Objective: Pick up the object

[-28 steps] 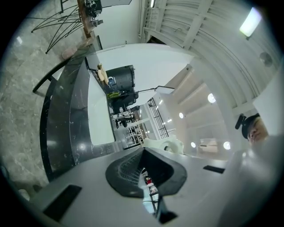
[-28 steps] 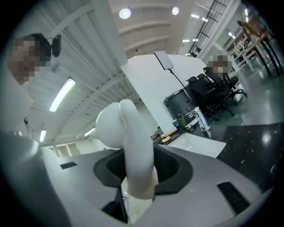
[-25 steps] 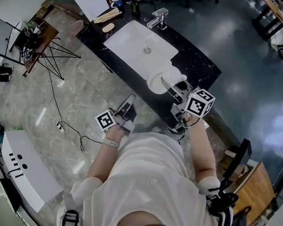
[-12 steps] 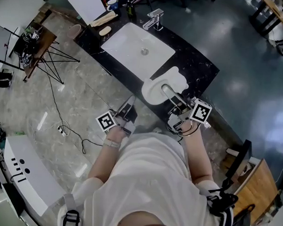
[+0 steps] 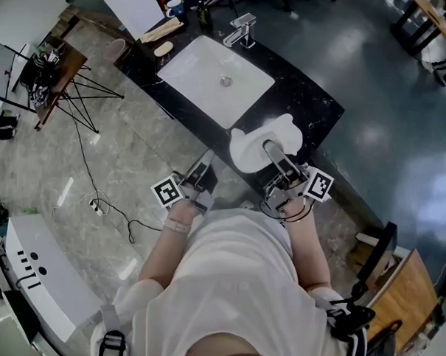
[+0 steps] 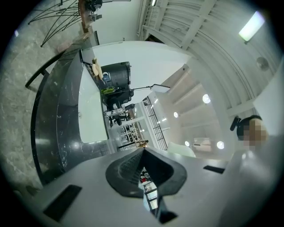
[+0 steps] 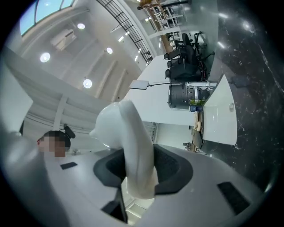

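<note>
A blue-and-white mug (image 5: 174, 7) stands at the far left corner of the black counter (image 5: 307, 103); what it holds cannot be made out. The left gripper (image 6: 143, 153) hangs off the counter's near edge, jaws together on nothing. The white sink basin (image 5: 191, 61) shows its drain (image 5: 226, 81). Above the near edge, right of the basin, the right gripper (image 7: 137, 170) is clamped on the white dish (image 7: 128, 133).

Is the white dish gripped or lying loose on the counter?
Gripped. The right gripper is clamped on the rim of the white dish, which shows edge-on between its jaws.
</note>
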Available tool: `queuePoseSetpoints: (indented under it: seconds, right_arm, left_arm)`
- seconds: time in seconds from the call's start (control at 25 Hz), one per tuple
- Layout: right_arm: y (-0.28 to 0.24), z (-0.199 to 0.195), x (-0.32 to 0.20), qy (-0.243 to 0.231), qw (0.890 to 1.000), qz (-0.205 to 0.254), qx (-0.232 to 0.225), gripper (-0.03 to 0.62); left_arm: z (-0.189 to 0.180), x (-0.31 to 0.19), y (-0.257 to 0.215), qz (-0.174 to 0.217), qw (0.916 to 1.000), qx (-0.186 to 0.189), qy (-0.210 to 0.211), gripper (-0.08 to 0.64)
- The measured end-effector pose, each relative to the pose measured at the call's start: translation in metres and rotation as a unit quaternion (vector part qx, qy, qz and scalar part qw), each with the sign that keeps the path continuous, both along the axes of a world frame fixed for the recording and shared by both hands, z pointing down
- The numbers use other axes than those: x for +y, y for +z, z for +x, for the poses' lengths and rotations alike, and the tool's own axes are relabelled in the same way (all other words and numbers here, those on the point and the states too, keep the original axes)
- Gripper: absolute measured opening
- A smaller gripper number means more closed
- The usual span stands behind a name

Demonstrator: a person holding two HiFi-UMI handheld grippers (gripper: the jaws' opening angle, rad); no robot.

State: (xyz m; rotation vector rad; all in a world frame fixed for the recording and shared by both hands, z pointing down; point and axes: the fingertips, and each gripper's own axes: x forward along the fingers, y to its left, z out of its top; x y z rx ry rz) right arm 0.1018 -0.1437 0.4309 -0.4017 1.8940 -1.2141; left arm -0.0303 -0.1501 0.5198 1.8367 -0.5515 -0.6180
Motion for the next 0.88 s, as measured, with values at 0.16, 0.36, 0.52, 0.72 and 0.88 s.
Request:
queuePoseSetpoints:
  seconds: [0.16,0.36,0.52,0.72,0.88]
  right_arm:
    - [0.006,0.002,0.004,0.001,1.0,-0.009,-0.02,0.15]
    - [0.011,-0.001,0.008,-0.001,0.999,-0.016,-0.031,0.15]
    - [0.016,-0.003,0.011,0.0,0.999,-0.024,-0.032,0.15]
    - [0.028,-0.01,0.014,-0.005,0.999,-0.041,-0.035,0.15]
    - [0.031,-0.016,0.017,-0.01,0.998,-0.048,-0.046,0.15]
  left_arm:
    - [0.001,0.0,-0.001,0.004,1.0,0.001,0.004,0.006]
    - [0.003,0.001,-0.004,0.01,0.9998,0.008,0.012,0.006]
    - [0.001,0.001,-0.005,0.008,0.9998,0.01,0.013,0.006]
    - [0.002,0.004,0.0,0.004,0.9998,0.011,0.015,0.006]
    - [0.003,0.005,0.001,0.003,0.9997,0.013,0.018,0.006]
